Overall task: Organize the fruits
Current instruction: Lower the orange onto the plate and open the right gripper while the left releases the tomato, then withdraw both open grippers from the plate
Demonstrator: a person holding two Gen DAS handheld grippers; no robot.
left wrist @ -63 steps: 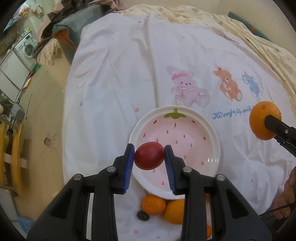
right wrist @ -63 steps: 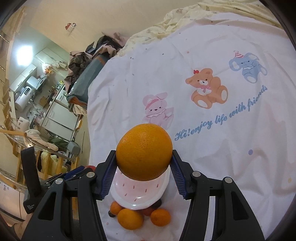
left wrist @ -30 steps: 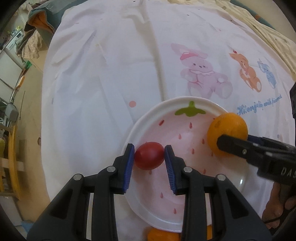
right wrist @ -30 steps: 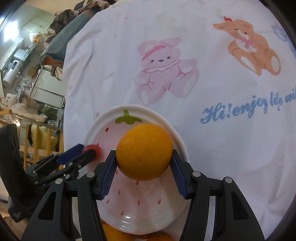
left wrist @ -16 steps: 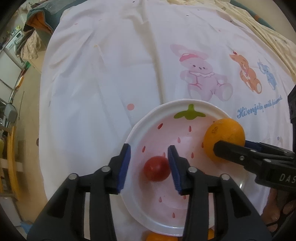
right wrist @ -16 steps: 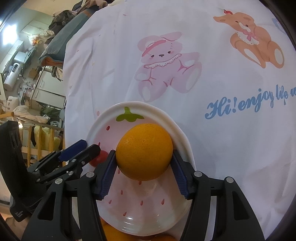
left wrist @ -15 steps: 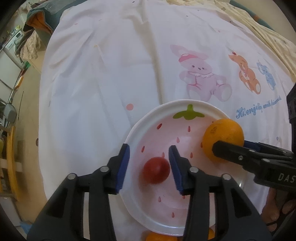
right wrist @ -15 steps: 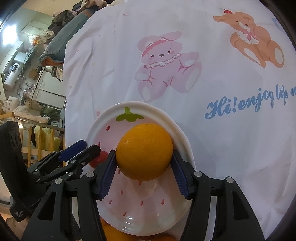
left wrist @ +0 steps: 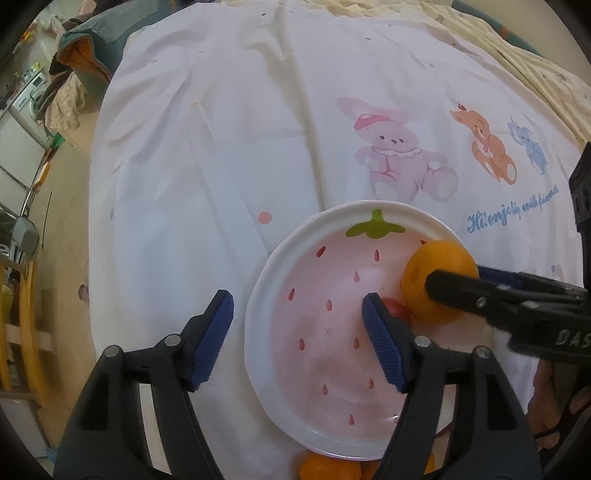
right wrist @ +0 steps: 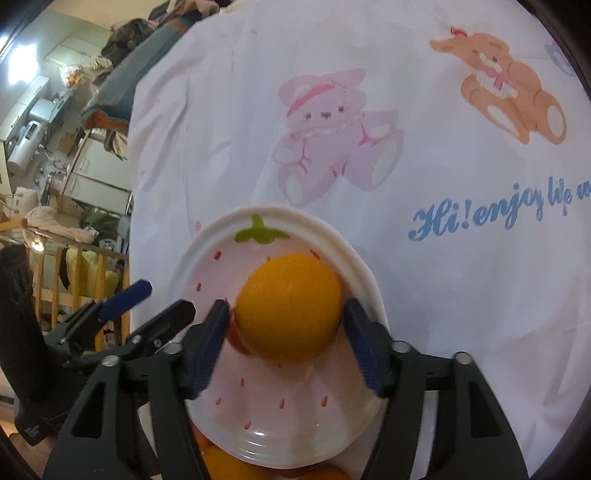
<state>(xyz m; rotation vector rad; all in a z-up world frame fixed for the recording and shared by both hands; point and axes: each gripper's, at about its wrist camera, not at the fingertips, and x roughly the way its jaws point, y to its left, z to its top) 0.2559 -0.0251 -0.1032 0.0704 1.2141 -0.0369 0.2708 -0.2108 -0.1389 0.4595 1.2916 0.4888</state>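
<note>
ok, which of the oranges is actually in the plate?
The big orange between the right gripper fingers, lying in the strawberry plate. The smaller oranges sit on the cloth beside the plate's near rim.

I'm in a lived-in home, cartoon-print sheet [right wrist: 424, 258] under my plate [right wrist: 364, 280], washing machine [left wrist: 27, 98], white cabinets [right wrist: 92, 166], heaped clothes [right wrist: 147, 22], wooden rail [right wrist: 55, 266]

red fruit [left wrist: 397, 308] mostly hidden behind orange [left wrist: 436, 282].

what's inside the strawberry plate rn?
In the strawberry plate: an orange between the right gripper's just-opened jaws, and a red fruit beside it, mostly hidden by the left gripper's finger. Nothing else visible.
</note>
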